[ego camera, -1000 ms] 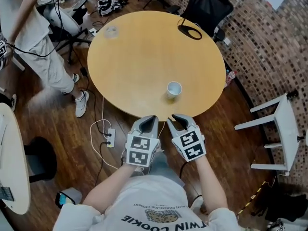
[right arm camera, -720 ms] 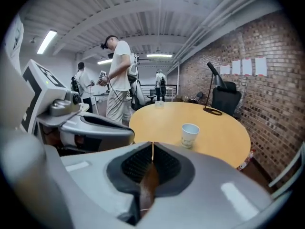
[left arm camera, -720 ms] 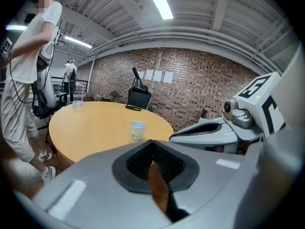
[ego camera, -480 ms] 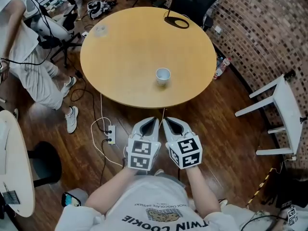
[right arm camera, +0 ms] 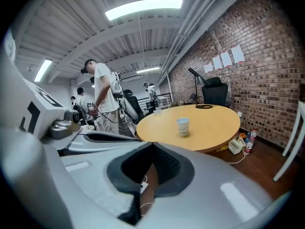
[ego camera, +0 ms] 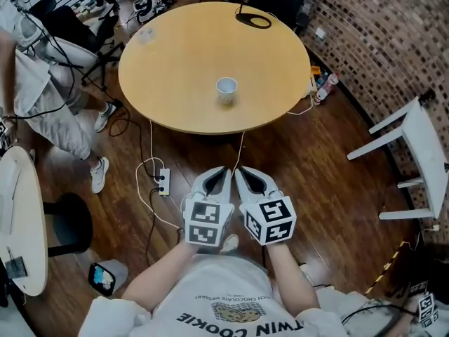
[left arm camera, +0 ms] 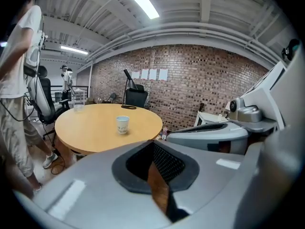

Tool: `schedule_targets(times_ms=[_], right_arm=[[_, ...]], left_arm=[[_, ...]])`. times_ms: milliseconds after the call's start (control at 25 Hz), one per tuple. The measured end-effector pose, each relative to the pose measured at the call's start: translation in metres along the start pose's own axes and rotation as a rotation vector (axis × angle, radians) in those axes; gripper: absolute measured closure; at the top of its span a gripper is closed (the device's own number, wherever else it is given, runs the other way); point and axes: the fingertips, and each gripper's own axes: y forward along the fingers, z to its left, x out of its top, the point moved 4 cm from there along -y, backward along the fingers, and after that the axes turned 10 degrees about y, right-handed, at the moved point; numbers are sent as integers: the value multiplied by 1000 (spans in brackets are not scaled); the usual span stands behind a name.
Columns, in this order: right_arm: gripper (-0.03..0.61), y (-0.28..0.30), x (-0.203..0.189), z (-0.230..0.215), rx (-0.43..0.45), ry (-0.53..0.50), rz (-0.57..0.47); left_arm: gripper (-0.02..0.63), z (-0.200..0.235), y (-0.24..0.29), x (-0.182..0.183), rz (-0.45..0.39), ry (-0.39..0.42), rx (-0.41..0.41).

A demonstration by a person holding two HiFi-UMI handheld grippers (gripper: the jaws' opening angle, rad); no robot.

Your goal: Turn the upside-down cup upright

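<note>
A white paper cup (ego camera: pixel 226 88) stands upright, mouth up, on the round wooden table (ego camera: pixel 175 62), near its front edge. It also shows in the left gripper view (left arm camera: pixel 123 124) and the right gripper view (right arm camera: pixel 183 126). My left gripper (ego camera: pixel 219 174) and right gripper (ego camera: pixel 242 174) hang side by side over the wooden floor, close to my body and well short of the table. Both are shut with nothing between their jaws, as the left gripper (left arm camera: pixel 153 144) and right gripper (right arm camera: pixel 152 147) show in their own views.
A black cable loop (ego camera: pixel 254 20) and a clear glass (ego camera: pixel 146 35) lie at the table's far side. A person (ego camera: pixel 42 83) stands at the left by office chairs. A power strip (ego camera: pixel 163 182) with cords lies on the floor. A white chair (ego camera: pixel 414 153) stands right, a white table (ego camera: pixel 21 223) left.
Both grippers have drawn back from the table's edge toward my body, so table and cup lie farther off. The right gripper's jaws have closed and it has rolled.
</note>
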Motion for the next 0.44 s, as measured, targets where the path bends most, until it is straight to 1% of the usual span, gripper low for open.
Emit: schedule_targets(times_ms=[160,440], right_arm=[[575,-25,-7,2,13,13,-1],[575,-54,-42,7,20,0,-9]], left_arm=[[611,-22,-13,1,2,2,6],[611,-57,-35,-21,-14,14,14]])
